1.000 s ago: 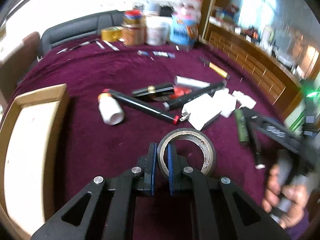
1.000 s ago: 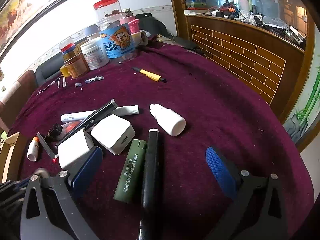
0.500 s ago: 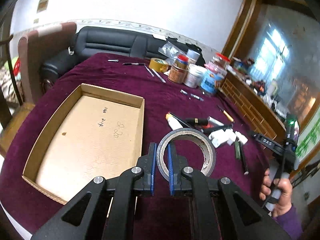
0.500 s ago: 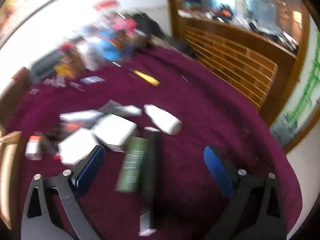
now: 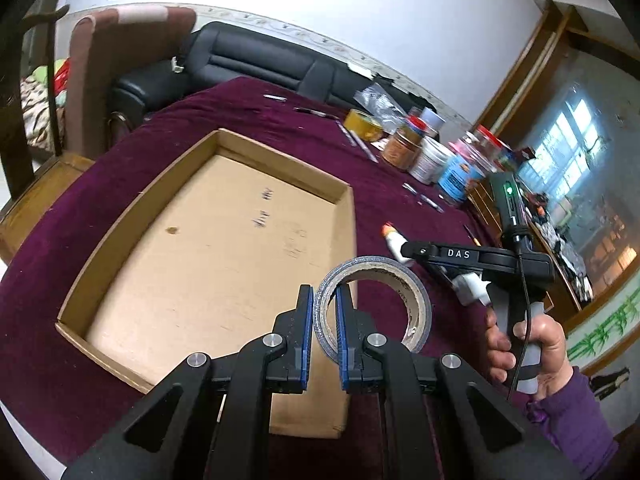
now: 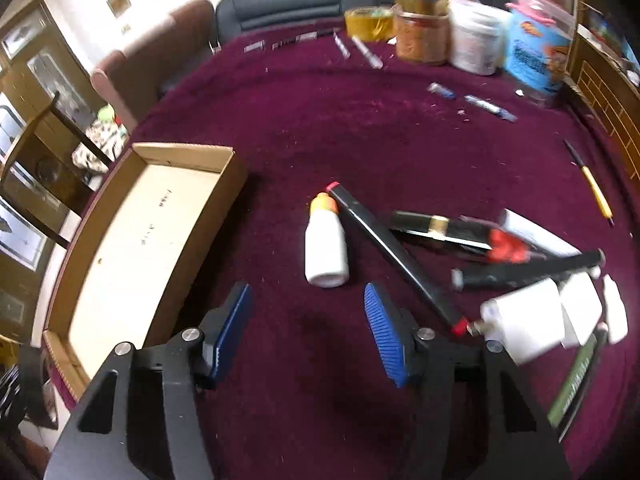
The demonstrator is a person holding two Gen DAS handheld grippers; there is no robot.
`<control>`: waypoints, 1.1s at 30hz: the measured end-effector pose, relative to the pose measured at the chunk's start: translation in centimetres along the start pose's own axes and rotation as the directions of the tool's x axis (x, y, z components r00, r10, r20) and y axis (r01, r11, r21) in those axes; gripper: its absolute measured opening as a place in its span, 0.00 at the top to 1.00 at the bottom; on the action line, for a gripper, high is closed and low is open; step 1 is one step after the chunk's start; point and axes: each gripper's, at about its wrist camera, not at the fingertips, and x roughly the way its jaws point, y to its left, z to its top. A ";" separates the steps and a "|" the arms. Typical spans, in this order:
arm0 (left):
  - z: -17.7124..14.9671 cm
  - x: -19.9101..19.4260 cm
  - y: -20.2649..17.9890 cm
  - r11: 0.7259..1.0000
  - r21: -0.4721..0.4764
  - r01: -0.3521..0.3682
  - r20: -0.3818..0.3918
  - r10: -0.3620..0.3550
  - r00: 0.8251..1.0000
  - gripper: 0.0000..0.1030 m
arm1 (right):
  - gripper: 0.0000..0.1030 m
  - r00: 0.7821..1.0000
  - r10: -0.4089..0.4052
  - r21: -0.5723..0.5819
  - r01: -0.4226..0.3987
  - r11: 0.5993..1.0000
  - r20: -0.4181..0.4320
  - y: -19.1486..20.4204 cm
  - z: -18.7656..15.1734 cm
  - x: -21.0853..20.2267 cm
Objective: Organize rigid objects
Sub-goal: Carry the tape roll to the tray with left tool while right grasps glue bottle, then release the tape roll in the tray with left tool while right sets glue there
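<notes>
Burgundy velvet tablecloth (image 6: 360, 128); grey tape ring (image 5: 374, 306) between left hand-held gripper (image 5: 323, 330) pads.

A counter (image 6: 360, 128) covered in dark purple cloth fills both views. Along its far edge stands a cluster of jars and tubs (image 6: 452, 36), with a yellow tape roll (image 6: 368, 22) at the cluster's left end. Beyond the far edge is a black leather sofa (image 5: 256, 64). A brown upholstered chair (image 5: 120, 68) stands off the counter's far left corner. White wall rises behind.
</notes>
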 end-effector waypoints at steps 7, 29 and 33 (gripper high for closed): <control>1.1 1.8 3.0 0.998 -0.051 -0.037 -0.029 0.036 0.999 0.92 | 0.44 0.998 -0.032 0.037 0.034 0.999 -0.052 -0.5 1.6 3.0; 10.2 14.7 5.9 0.983 -0.159 -0.089 -0.263 0.045 0.964 0.92 | 0.76 0.973 0.228 0.091 -0.224 0.970 -0.038 7.0 5.1 1.9; 9.9 16.3 7.5 0.975 -0.195 -0.102 -0.265 0.047 0.963 0.91 | 0.76 0.976 0.211 0.081 -0.206 0.975 -0.058 7.9 5.3 3.7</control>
